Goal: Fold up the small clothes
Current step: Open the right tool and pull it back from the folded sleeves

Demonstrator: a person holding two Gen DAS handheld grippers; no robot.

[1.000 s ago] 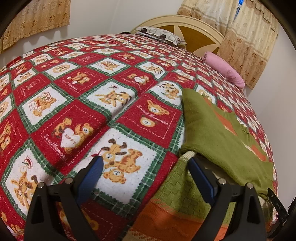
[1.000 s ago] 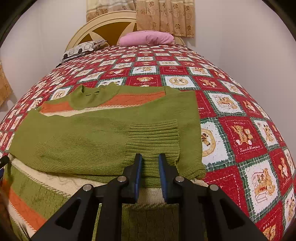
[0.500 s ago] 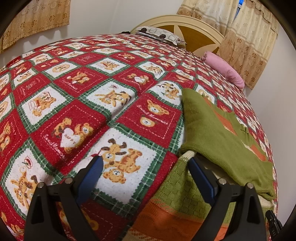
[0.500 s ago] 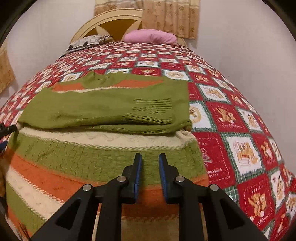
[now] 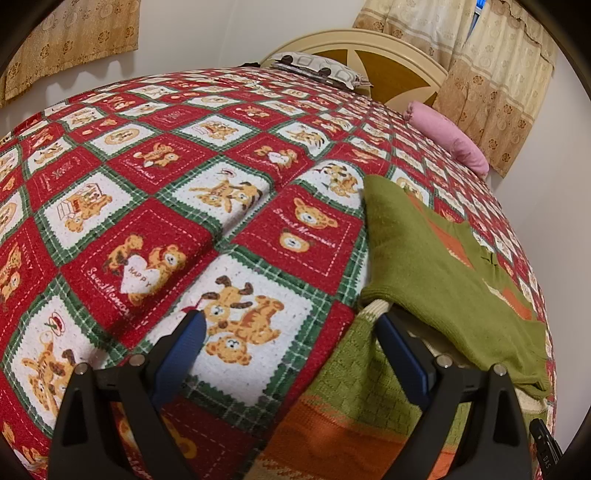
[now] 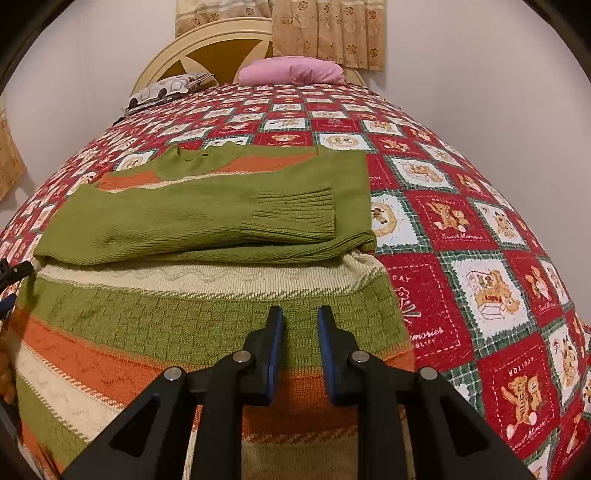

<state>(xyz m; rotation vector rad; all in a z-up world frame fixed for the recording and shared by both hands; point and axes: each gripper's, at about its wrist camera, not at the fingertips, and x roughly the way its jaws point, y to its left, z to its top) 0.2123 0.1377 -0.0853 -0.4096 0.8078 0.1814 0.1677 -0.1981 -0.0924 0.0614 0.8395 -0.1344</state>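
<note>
Sweater (image 6: 207,221), sleeves folded, quilt (image 6: 480,236) beside

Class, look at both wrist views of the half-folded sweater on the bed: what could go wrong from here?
1. The sleeves lie loosely stacked across the striped sweater; lifting the hem may slide them off.
2. The right gripper hangs over mid-hem with its jaws narrowly parted, so it might pinch only one layer.
3. The left gripper straddles the sweater's edge and the bedspread, and might catch both.

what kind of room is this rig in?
Almost certainly a home bedroom: a bed with a teddy-bear quilt, a round headboard with a pink pillow, and curtains behind.
</note>
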